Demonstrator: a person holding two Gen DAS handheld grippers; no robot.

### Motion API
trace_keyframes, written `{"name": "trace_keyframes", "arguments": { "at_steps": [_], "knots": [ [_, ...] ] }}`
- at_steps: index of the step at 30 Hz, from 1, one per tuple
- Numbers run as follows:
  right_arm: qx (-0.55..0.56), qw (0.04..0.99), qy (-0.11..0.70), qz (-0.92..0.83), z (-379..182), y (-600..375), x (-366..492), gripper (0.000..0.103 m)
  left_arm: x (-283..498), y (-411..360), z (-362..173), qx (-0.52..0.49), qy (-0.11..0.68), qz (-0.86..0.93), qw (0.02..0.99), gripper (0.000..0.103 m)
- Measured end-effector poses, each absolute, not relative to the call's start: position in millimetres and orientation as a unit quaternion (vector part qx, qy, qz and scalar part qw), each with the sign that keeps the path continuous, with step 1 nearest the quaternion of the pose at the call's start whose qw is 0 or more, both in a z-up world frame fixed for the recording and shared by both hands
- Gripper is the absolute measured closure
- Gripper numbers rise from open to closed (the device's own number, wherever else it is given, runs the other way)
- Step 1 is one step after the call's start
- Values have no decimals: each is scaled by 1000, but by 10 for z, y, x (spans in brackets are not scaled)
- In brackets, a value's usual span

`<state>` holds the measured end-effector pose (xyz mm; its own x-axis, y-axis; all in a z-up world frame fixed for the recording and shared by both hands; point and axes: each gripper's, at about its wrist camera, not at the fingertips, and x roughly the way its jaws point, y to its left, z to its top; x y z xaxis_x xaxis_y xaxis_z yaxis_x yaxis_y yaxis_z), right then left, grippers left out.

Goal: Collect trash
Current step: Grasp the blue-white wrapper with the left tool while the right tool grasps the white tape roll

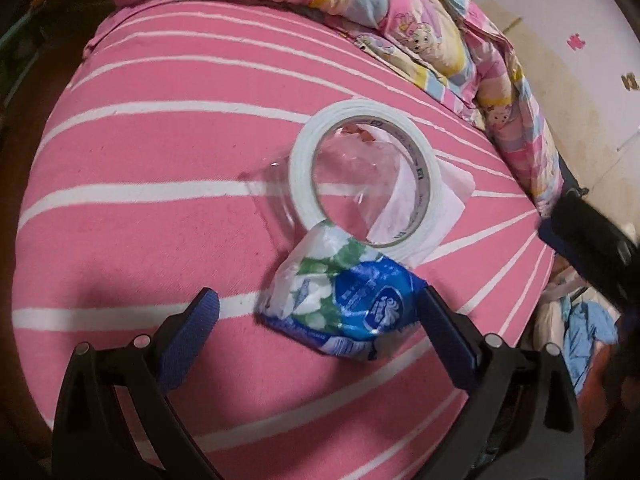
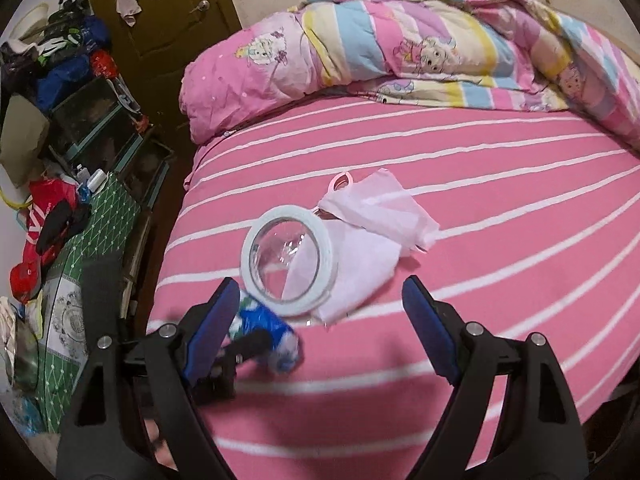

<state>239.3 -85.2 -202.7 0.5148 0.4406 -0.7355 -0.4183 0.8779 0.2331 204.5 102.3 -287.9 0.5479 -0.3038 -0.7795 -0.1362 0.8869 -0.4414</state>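
My left fingers (image 1: 316, 312) stand apart around the crumpled wrapper (image 1: 340, 304). It is probably light and crackly; pinch its bunched middle. My right fingers (image 2: 320, 312) are apart, empty.

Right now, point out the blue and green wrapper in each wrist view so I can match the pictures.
Left wrist view: blue and green wrapper lies low centre, between the open left gripper fingers, touching the right one.
Right wrist view: the wrapper lies lower left, beside the right gripper's left finger.
Shared landmark: the white tape roll, just beyond the wrapper.

1 tape roll (image 1: 362, 176); 1 wrapper (image 1: 340, 300); 2 tissues (image 2: 380, 208)
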Motion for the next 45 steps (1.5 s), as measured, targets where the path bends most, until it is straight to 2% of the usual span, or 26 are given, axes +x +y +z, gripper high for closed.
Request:
{"name": "trace_keyframes", "arguments": {
  "at_steps": [2, 4, 6, 14, 17, 18, 20, 21, 22, 31, 45],
  "knots": [
    [10, 867, 431, 251, -2084, -777, 2504, 21, 2051, 996, -2878, -226, 469, -49, 853, 10],
    [-4, 864, 436, 253, -2137, -689, 2600, 33, 2059, 994, -2874, -225, 465, -47, 855, 30],
    [-7, 860, 442, 255, -2191, -630, 2688, 40, 2083, 1012, -2886, -235, 462, -48, 854, 39],
    [-31, 850, 458, 259, -2409, -404, 2896, 51, 2088, 1105, -2932, -260, 459, -47, 848, 51],
    [-44, 848, 460, 260, -2464, -343, 2914, 67, 2095, 1167, -2947, -277, 458, -46, 844, 60],
    [-53, 849, 459, 256, -2475, -330, 2906, 76, 2094, 1195, -2956, -282, 458, -44, 842, 63],
    [-56, 851, 456, 255, -2470, -330, 2895, 81, 2089, 1224, -2963, -293, 455, -45, 840, 66],
    [-52, 852, 454, 256, -2461, -358, 2886, 82, 2078, 1231, -2963, -297, 454, -46, 839, 70],
    [-51, 854, 452, 254, -2460, -374, 2881, 82, 2072, 1240, -2963, -300, 452, -47, 839, 86],
    [-36, 869, 424, 251, -2283, -508, 2755, 84, 1916, 1260, -2881, -327, 434, -66, 837, 92],
    [-2, 876, 404, 264, -1965, -815, 2436, 86, 1377, 1362, -2625, -361, 396, -68, 842, 92]
  ]
}}
